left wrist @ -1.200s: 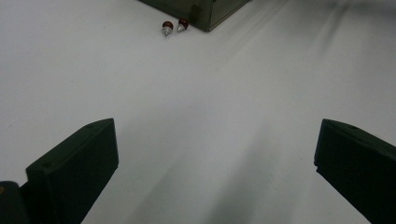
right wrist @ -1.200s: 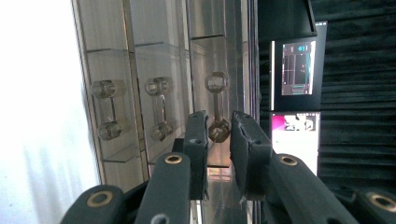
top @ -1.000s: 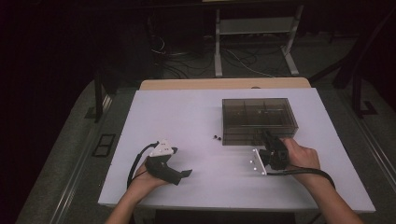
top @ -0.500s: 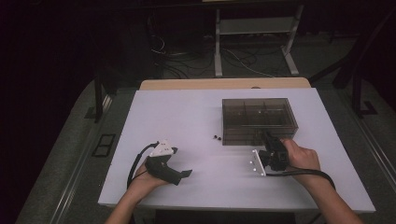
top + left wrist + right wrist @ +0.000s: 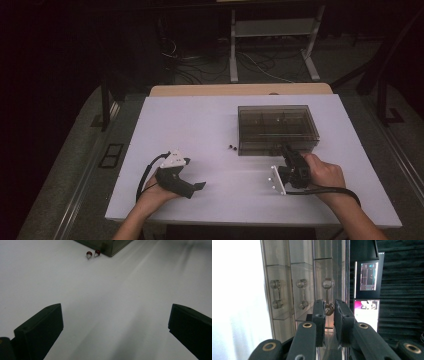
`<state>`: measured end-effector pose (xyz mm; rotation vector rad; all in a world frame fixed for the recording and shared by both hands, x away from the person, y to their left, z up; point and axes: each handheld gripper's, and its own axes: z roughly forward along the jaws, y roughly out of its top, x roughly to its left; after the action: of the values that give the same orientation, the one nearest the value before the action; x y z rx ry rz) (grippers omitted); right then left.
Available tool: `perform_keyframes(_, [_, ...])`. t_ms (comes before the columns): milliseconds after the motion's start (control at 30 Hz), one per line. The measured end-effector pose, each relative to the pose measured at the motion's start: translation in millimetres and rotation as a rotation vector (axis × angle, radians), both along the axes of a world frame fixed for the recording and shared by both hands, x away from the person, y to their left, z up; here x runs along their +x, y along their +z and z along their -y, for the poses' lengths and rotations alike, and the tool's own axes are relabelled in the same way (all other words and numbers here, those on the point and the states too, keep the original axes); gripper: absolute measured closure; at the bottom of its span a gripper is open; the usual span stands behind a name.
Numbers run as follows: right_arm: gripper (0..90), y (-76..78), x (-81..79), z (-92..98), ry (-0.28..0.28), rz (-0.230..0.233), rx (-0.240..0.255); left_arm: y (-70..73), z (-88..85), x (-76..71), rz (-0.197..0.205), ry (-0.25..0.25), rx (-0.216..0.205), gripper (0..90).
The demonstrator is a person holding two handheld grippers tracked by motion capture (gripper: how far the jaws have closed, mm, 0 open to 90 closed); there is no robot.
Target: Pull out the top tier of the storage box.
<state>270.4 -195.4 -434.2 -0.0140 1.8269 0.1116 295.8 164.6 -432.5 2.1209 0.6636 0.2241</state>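
A smoky clear compartment box (image 5: 278, 129) stands shut at the table's right middle. My right gripper (image 5: 286, 150) is turned on its side at the box's near edge. In the right gripper view its jaws (image 5: 329, 307) are nearly together, pinching the lower knob of a clear latch (image 5: 328, 283) on the box front (image 5: 294, 277). Two more such latches hang beside it. My left gripper (image 5: 199, 186) rests on the table at the left, open (image 5: 115, 322) with nothing between its fingers. Two small red-capped pieces (image 5: 233, 147) (image 5: 92, 254) lie by the box corner (image 5: 110, 246).
The white table (image 5: 210, 125) has bare room between the two hands and to the left of the box. Beyond its far edge are a wooden ledge (image 5: 240, 90), cables and a metal stand (image 5: 272, 30) on the dark floor. Lit screens (image 5: 368, 277) show behind the box.
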Motion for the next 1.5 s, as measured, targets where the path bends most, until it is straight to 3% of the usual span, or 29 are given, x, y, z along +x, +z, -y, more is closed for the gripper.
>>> perform_keyframes(633, [77.8,0.9,-14.4,-2.2,0.002,-0.002,-0.01,-0.4,1.7,-0.9,-0.005,0.004,-0.011,0.0])
perform_keyframes(933, [57.1,1.8,-30.7,2.2,0.033,0.008,-0.005,0.3,1.9,-1.3,0.002,0.003,-0.009,0.0])
perform_keyframes(1100, [52.5,-2.1,-35.4,4.5,0.041,0.003,0.008,0.3,1.7,-1.2,0.006,0.001,-0.005,0.0])
perform_keyframes(1267, [49.1,-7.0,-36.2,5.3,0.048,-0.032,0.021,-0.1,1.2,-0.9,0.01,0.005,-0.009,0.0])
perform_keyframes(1333, [44.0,-9.1,-37.3,6.9,0.055,-0.015,0.028,-0.3,0.7,-0.7,0.013,0.002,0.002,0.0])
perform_keyframes(1500, [38.2,-11.7,-36.3,9.0,0.048,-0.042,0.043,-0.8,1.1,-1.1,0.016,0.007,0.006,0.0])
